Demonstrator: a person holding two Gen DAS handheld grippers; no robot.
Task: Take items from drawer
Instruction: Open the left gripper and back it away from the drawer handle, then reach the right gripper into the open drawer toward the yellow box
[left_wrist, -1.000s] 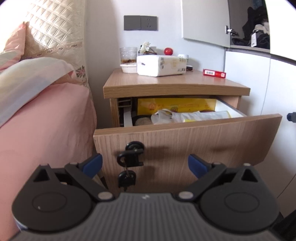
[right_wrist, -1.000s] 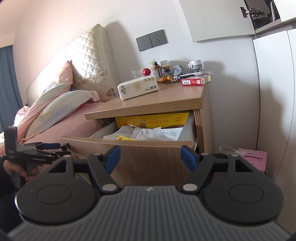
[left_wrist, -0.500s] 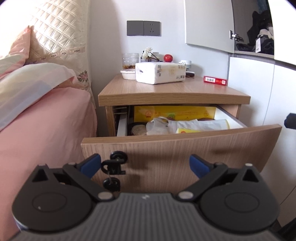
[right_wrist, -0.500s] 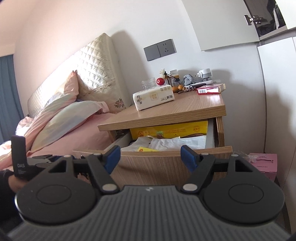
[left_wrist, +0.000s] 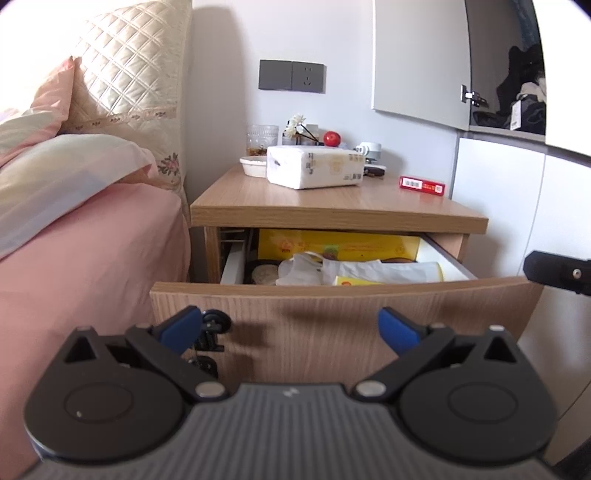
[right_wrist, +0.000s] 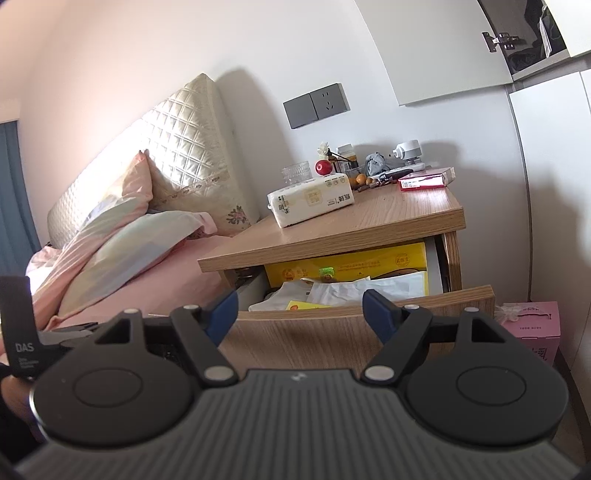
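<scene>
The wooden nightstand's drawer (left_wrist: 332, 317) stands pulled open, also in the right wrist view (right_wrist: 332, 332). Inside lie a white plastic bag (left_wrist: 314, 267), white papers (right_wrist: 369, 288), a yellow box (left_wrist: 332, 245) at the back and a small yellow pack (right_wrist: 303, 305). A key hangs from the lock (left_wrist: 212, 332) on the drawer front. My left gripper (left_wrist: 291, 330) is open and empty, just in front of the drawer front. My right gripper (right_wrist: 299, 314) is open and empty, before and slightly above the drawer's front edge.
On the nightstand top (left_wrist: 332, 206) lie a tissue pack (left_wrist: 316, 166), a red box (left_wrist: 421, 184), a glass, a red ball and small clutter. A pink bed (left_wrist: 74, 251) is to the left. White cupboards (left_wrist: 498, 177) and a pink box (right_wrist: 532, 328) on the floor are to the right.
Both grippers have risen and drawn back a little, so more of the drawer's inside shows. The drawer stays open. Both grippers stay open and empty.
</scene>
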